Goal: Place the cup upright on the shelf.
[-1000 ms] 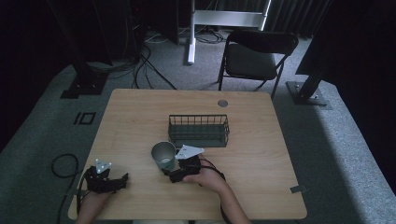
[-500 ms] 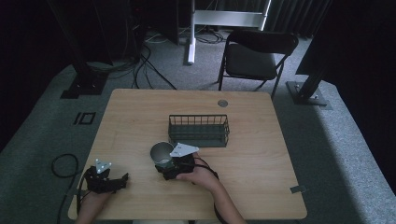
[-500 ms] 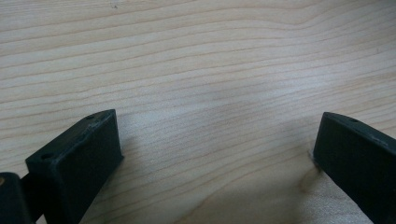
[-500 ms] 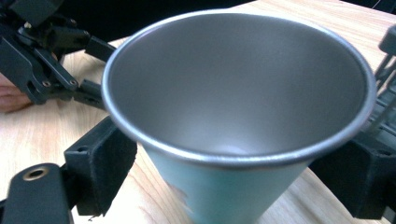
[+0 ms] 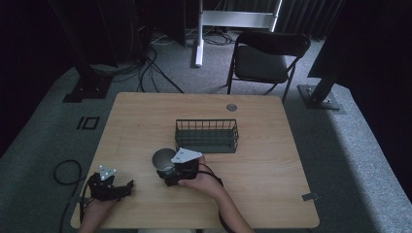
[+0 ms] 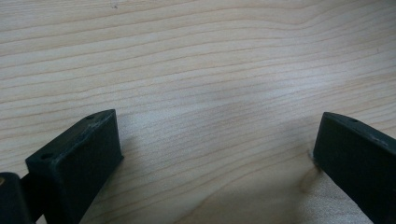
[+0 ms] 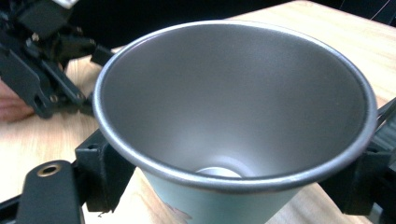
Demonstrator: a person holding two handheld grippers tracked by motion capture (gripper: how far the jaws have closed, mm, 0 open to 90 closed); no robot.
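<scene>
Right gripper clamps steel cup; its print unreadable.

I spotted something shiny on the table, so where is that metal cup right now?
In the high view the metal cup sits near the table's front, between the right gripper's jaws, just front-left of the wire basket.
</scene>
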